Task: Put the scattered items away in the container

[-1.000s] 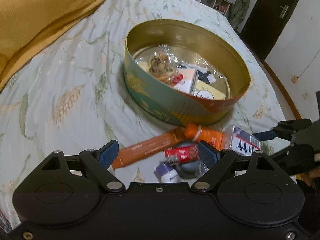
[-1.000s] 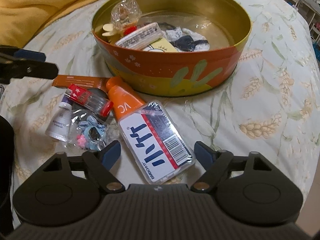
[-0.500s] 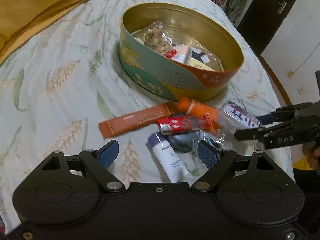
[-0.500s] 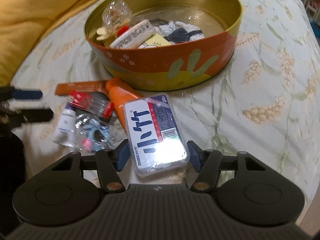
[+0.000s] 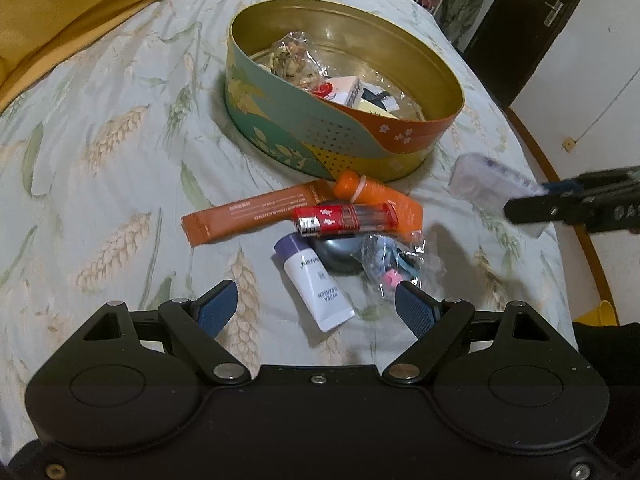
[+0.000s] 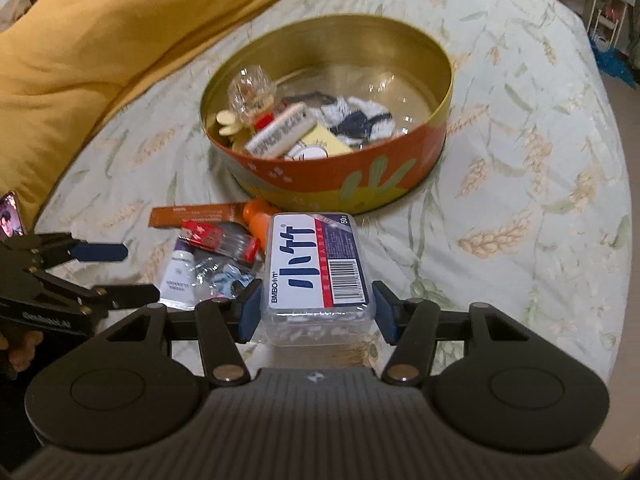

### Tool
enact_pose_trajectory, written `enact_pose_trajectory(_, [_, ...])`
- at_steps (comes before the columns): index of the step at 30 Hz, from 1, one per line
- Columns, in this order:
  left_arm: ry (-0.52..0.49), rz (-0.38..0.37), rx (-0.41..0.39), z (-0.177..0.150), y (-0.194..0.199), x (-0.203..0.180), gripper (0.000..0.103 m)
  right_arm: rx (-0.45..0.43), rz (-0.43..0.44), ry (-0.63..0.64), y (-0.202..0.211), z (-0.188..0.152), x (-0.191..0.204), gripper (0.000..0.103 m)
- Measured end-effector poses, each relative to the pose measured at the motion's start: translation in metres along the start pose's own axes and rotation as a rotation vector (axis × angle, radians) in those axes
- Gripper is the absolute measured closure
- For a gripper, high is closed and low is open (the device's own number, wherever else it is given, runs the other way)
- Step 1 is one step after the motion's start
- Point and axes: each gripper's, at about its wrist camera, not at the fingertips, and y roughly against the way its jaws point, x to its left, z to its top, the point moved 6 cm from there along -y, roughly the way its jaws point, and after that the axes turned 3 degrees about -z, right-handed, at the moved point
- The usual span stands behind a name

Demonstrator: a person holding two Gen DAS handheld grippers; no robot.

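My right gripper (image 6: pixel 316 308) has a clear plastic box with a blue and white label (image 6: pixel 316 264) between its pads, which press its sides as the jaws close; the box hangs above the bedsheet. The round tin (image 6: pixel 340 184) stands just beyond, holding several items. My left gripper (image 5: pixel 318 306) is open over a white tube (image 5: pixel 316 284). Past it lie a red lighter (image 5: pixel 344 218), an orange tube (image 5: pixel 384 200), an orange sachet (image 5: pixel 248 216) and a clear bag of hair ties (image 5: pixel 392 264). The lifted box (image 5: pixel 484 182) shows blurred at the right of the left wrist view.
A yellow blanket (image 6: pixel 100 40) is heaped at the back left of the bed. A dark round object (image 5: pixel 340 252) lies under the lighter. The bed's edge (image 5: pixel 560 184) runs close on the right, with a dark door (image 5: pixel 532 20) beyond. A phone (image 6: pixel 10 220) lies at the left.
The right gripper closed on the clear box and lifted it off the bed. The left gripper drew back toward me over the small items, staying open.
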Motion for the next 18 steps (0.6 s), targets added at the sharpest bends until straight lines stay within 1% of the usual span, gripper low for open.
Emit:
enact_pose_trajectory(8, [0.002, -0.005, 0.002, -0.009, 0.003, 0.002, 0.018, -0.034, -0.015, -0.001, 0.022, 0.003, 0.0, 0.043])
enact_pose_trajectory(13, [0.007, -0.009, 0.018, -0.015, -0.003, 0.004, 0.019, -0.051, -0.02, -0.011, 0.032, 0.003, -0.002, 0.043])
enact_pose_trajectory(18, [0.038, -0.016, 0.031, -0.016, -0.013, 0.003, 0.023, -0.071, -0.025, -0.022, 0.04, 0.005, -0.005, 0.043])
